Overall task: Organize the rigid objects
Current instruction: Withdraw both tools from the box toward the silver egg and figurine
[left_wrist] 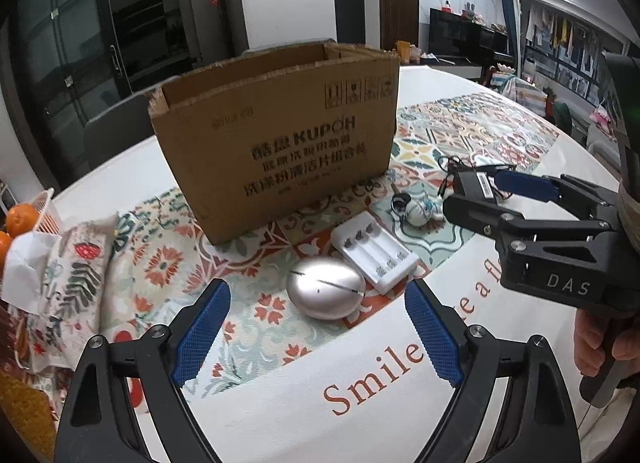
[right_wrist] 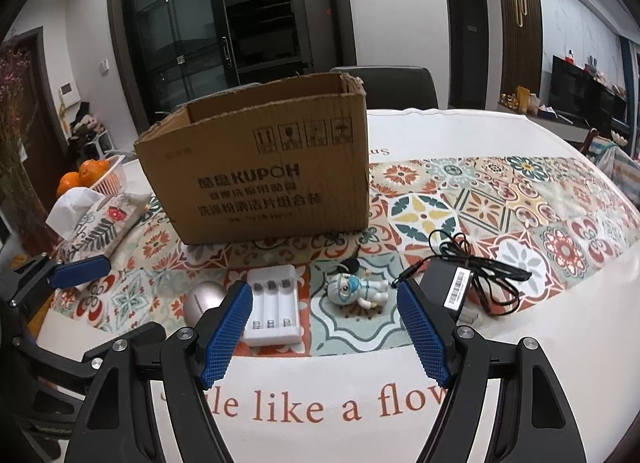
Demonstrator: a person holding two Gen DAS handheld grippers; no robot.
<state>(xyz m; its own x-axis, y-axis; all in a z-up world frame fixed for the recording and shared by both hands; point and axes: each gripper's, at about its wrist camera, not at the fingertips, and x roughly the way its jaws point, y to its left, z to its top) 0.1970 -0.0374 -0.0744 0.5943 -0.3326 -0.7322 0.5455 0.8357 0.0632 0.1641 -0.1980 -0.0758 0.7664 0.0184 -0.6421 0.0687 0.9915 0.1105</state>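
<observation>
An open cardboard box point(left_wrist: 280, 143) point(right_wrist: 260, 175) stands on the patterned tablecloth. In front of it lie a silver egg-shaped object point(left_wrist: 325, 288) point(right_wrist: 202, 299), a white battery charger point(left_wrist: 374, 257) point(right_wrist: 272, 309), a small figurine point(left_wrist: 420, 209) point(right_wrist: 356, 289) and a black power adapter point(right_wrist: 448, 287) with its cable. My left gripper point(left_wrist: 316, 289) point(right_wrist: 116, 299) hangs open just short of the egg, holding nothing. My right gripper point(right_wrist: 323, 287) point(left_wrist: 472, 191) is open too, above the figurine and adapter, and a hand grips its handle.
A tissue box point(left_wrist: 76, 263) point(right_wrist: 100, 219) in a floral cover lies left of the cardboard box. Behind it is a white basket point(right_wrist: 110, 179) of oranges. A dark chair back point(right_wrist: 396, 87) stands beyond the table. White cloth with printed words covers the near side.
</observation>
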